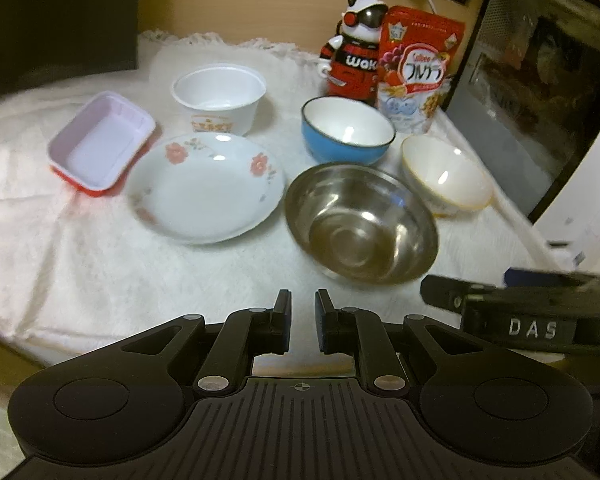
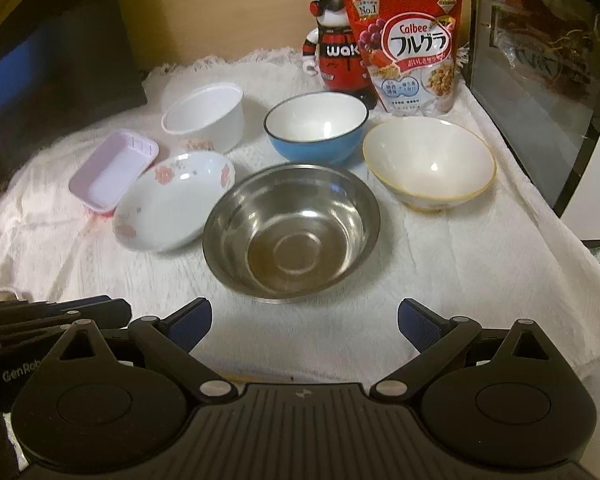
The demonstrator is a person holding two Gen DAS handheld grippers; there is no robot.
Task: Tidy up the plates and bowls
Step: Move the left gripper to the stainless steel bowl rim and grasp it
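Left gripper point(image 1: 303, 320) fingers nearly together with a narrow gap, holding nothing; right gripper point(image 2: 305, 330) fingers spread wide, also holding nothing. Just past both: steel bowl point(image 2: 291, 232) mid-surface point(image 2: 460, 280), floral plate point(image 1: 205, 187) to its left, blue bowl point(image 2: 316, 128) and cream bowl point(image 2: 429, 162) behind. Mascot figure point(image 2: 332, 52) half hidden by cereal bag point(image 2: 410, 44). Edges blurry.

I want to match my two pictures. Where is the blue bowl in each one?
Left wrist view: the blue bowl sits right of centre, behind the metal bowl.
Right wrist view: the blue bowl sits near the centre, again behind the metal bowl.
Shared landmark: the red cereal bag stands behind it, to its right, in both views.
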